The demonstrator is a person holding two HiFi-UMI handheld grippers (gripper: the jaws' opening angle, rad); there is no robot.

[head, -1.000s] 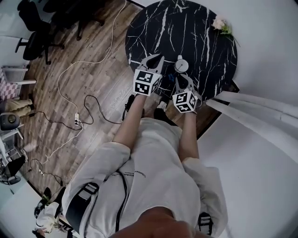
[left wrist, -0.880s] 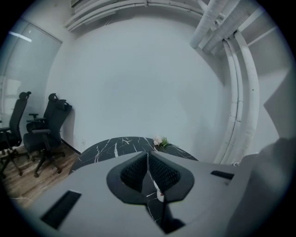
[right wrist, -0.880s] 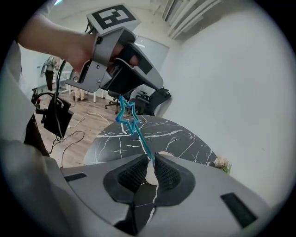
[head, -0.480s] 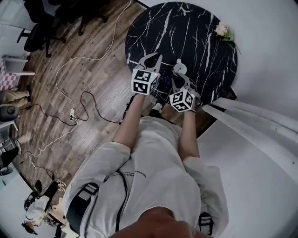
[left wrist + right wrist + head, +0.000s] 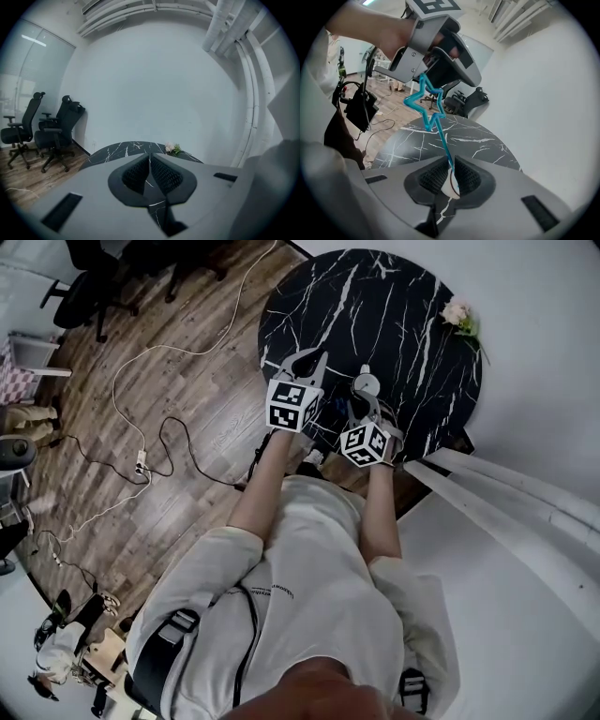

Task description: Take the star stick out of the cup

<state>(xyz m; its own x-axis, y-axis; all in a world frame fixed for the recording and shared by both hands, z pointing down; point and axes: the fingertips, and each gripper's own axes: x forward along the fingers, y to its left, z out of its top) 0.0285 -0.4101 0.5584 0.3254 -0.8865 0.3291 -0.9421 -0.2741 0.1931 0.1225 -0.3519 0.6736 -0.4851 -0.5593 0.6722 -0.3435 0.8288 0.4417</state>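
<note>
- My right gripper (image 5: 451,161) is nearest: its jaws are clenched on the white cup (image 5: 451,185), which sits tilted between the pads.
- The star stick (image 5: 426,105) stands in that cup. Its blue stem rises from the rim and the star outline is at the top, so it is not yet out.
- My left gripper (image 5: 149,158) has its jaws pressed together with nothing between them. In the right gripper view its body hangs just behind the star, near it, but I see no grip on the stick.
- Change over the last second: almost none. In the head view both grippers keep the same side-by-side pose over the near edge of the table (image 5: 117,149), and only the camera has drifted. I judge that the pull has not begun. The left jaws must open and take the star while the right holds the cup firm.
- Farther off: a flower (image 5: 171,148) at the table's far rim, then office chairs (image 5: 56,131) against the wall.
</note>
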